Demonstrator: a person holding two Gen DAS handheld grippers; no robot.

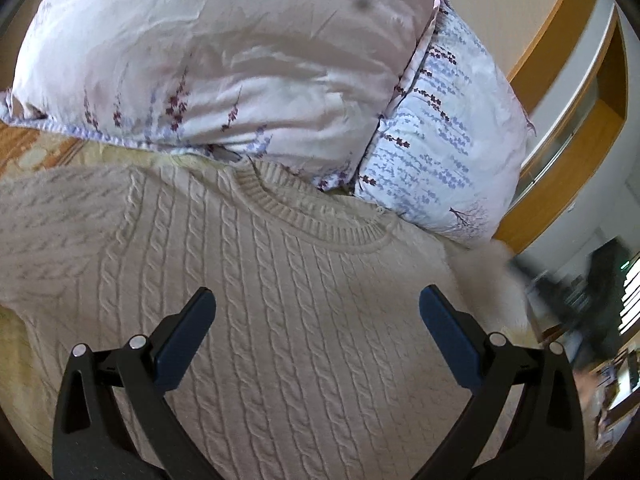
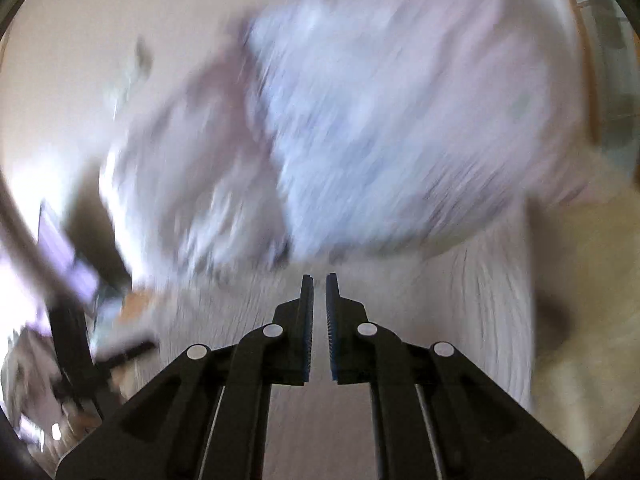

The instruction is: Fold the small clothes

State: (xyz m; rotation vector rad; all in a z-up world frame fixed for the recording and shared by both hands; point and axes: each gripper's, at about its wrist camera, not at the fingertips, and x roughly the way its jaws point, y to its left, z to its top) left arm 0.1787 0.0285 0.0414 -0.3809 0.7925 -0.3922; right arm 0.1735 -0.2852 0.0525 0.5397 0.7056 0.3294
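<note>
A cream cable-knit sweater (image 1: 248, 280) lies flat on the bed, its ribbed collar (image 1: 316, 212) toward the pillows. My left gripper (image 1: 316, 300) is open wide and empty, hovering over the sweater's chest below the collar. In the right wrist view everything is motion-blurred. My right gripper (image 2: 319, 280) has its fingers nearly together with a narrow gap and nothing visible between them. It is over pale knit fabric (image 2: 460, 320) that looks like the sweater.
Two floral pillows (image 1: 224, 60) (image 1: 444, 140) stand behind the collar; they show blurred in the right wrist view (image 2: 380, 120). A yellow-orange bedsheet (image 1: 36, 152) lies under the sweater. A wooden headboard (image 1: 560, 40) is at right, and dark furniture (image 2: 80, 320) beside the bed.
</note>
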